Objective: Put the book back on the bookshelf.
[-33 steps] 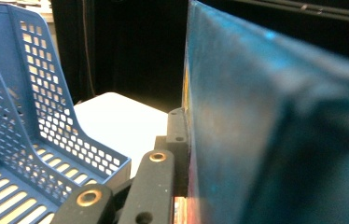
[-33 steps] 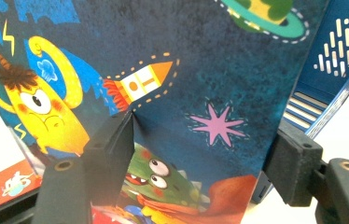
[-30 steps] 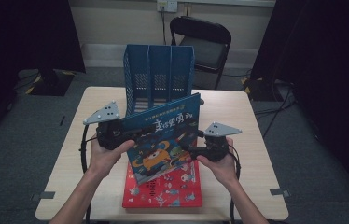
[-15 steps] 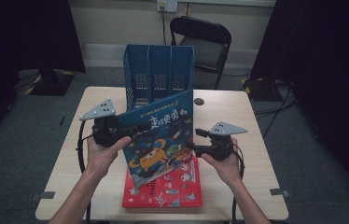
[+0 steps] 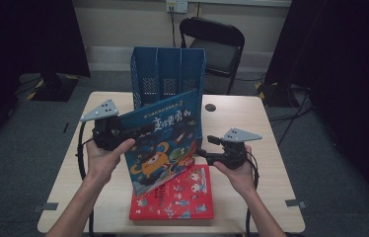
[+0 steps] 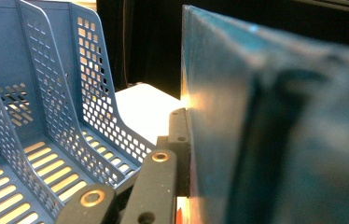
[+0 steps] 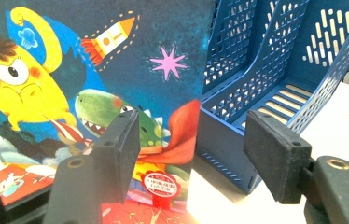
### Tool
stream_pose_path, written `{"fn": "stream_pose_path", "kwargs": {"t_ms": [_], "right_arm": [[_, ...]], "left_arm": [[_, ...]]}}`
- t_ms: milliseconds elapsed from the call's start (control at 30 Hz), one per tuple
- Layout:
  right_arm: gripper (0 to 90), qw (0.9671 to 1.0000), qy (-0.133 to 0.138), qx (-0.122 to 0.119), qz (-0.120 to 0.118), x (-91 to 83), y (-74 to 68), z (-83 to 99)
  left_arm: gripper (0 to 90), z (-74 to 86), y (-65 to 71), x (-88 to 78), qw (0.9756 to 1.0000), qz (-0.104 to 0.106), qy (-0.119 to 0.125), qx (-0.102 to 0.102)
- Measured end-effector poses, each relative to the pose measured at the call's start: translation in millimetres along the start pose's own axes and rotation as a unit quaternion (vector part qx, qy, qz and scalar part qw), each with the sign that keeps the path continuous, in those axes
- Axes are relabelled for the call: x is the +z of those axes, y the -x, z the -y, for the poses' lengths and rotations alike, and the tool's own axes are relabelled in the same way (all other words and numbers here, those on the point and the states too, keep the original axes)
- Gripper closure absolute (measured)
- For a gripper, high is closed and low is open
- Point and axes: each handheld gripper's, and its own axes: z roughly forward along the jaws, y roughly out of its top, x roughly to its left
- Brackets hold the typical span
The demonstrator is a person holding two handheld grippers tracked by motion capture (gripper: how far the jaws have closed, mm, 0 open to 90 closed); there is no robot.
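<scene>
A blue picture book (image 5: 165, 133) stands tilted on edge above a red book (image 5: 182, 197) that lies flat on the table. My left gripper (image 5: 140, 130) is shut on the blue book's upper left edge. In the left gripper view one pad (image 6: 178, 135) presses against the cover (image 6: 256, 140). My right gripper (image 5: 203, 152) sits at the book's lower right edge. Its jaws have just been closing and stand open (image 7: 196, 144), with the edge of the book (image 7: 93, 70) between them and untouched.
A blue three-slot file rack (image 5: 167, 74) stands just behind the book, its slots facing me (image 7: 275, 70). The tan table (image 5: 251, 123) has a round cable hole (image 5: 210, 107) to the right of the rack. A black chair (image 5: 217, 44) stands behind the table.
The blue book has swung a little to the left and stands steeper. The right gripper has edged slightly down and toward the book's right edge.
</scene>
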Motion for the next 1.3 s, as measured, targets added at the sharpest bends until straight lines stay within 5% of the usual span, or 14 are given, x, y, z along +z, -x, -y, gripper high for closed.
{"fn": "stream_pose_path", "kwargs": {"t_ms": [600,1300], "right_arm": [[35.8,1.0,-0.002,0.006,0.0,0.4,3.0,1.0],[35.0,0.9999,-0.002,0.008,-0.006,0.4,4.0,1.3]], "left_arm": [[83.5,-25.5,-2.5,-3.1,0.9996,-0.009,-0.022,0.016],[83.5,-58.6,-6.9,-8.4,0.9989,-0.035,-0.017,0.026]]}}
